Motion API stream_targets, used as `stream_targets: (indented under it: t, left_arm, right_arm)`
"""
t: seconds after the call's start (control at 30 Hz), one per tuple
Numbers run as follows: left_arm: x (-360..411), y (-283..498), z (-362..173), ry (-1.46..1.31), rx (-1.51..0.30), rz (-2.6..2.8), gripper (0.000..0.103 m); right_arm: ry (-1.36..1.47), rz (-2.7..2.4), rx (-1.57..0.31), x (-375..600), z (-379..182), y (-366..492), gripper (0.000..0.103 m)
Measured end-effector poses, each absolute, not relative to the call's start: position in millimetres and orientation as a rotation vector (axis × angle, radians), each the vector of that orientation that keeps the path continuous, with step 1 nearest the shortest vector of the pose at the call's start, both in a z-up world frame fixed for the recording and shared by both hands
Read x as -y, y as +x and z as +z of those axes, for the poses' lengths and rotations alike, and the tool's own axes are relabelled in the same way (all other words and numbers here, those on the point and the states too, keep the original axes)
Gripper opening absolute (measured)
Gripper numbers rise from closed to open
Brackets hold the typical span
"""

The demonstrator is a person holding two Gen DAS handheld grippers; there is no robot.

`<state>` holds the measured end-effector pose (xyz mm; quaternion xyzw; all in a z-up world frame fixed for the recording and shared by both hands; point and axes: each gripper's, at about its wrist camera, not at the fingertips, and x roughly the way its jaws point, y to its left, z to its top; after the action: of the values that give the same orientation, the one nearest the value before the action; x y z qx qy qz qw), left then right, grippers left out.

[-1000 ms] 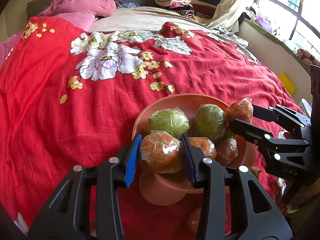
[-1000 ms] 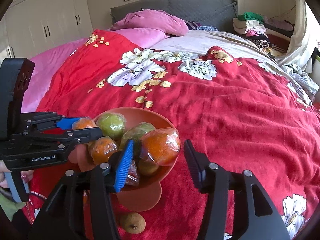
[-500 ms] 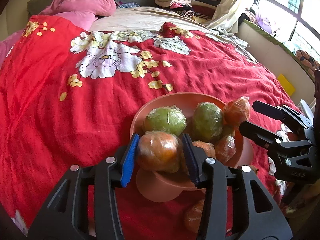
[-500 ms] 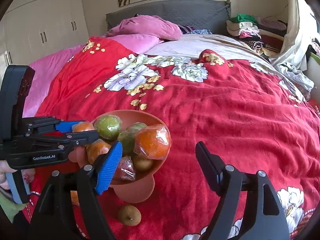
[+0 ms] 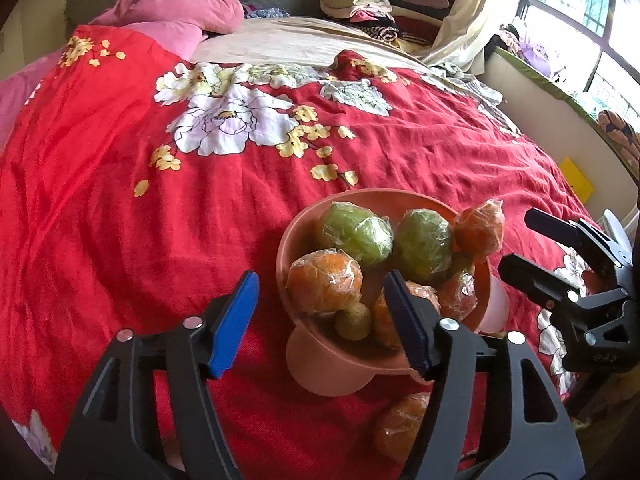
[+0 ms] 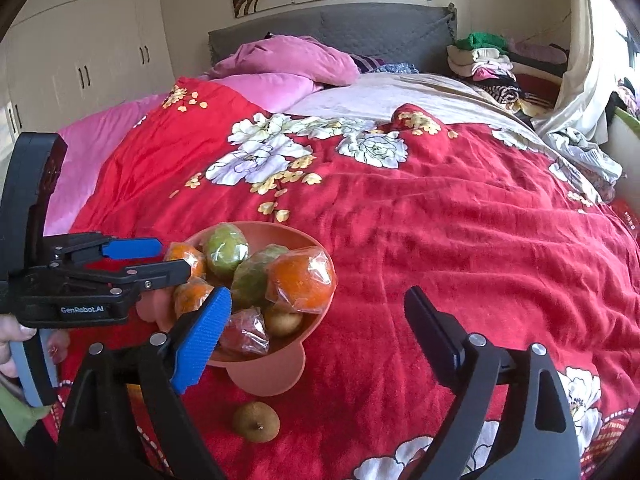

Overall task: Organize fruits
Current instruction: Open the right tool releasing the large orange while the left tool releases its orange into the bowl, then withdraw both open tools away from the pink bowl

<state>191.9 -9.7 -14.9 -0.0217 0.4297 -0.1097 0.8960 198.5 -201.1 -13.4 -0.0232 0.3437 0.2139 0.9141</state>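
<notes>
The red quilt (image 6: pixel 460 240) lies bare to the right of and beyond the footed bowl (image 6: pixel 276 376), giving open passage there. Near the bowl's foot a brown fruit (image 6: pixel 256 420) sits on the quilt, and the left gripper (image 6: pixel 160 258) crowds the bowl's left side

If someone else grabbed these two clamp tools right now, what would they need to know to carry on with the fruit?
Left gripper: its jaws have just been opening; the wrapped orange between them sits free in the bowl.
Right gripper: its jaws have also just been opening wide, with nothing held.
The pink bowl stands on the red bedspread, piled with wrapped oranges and green fruits.
Done: most fruit is in the bowl.
Left: a brown fruit lies on the bedspread in front of the bowl, and another wrapped orange lies beside its foot. Both probably go in next.
</notes>
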Motion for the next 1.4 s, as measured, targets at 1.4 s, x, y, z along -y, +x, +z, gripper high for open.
stream_targets:
  t: [1.4]
  left_arm:
    - [2.7,164.5,15.5,-0.08,-0.818,-0.165,0.093]
  right_arm:
    - [-0.048,0.396,-0.655,213.7,7.1,178.7,0.099]
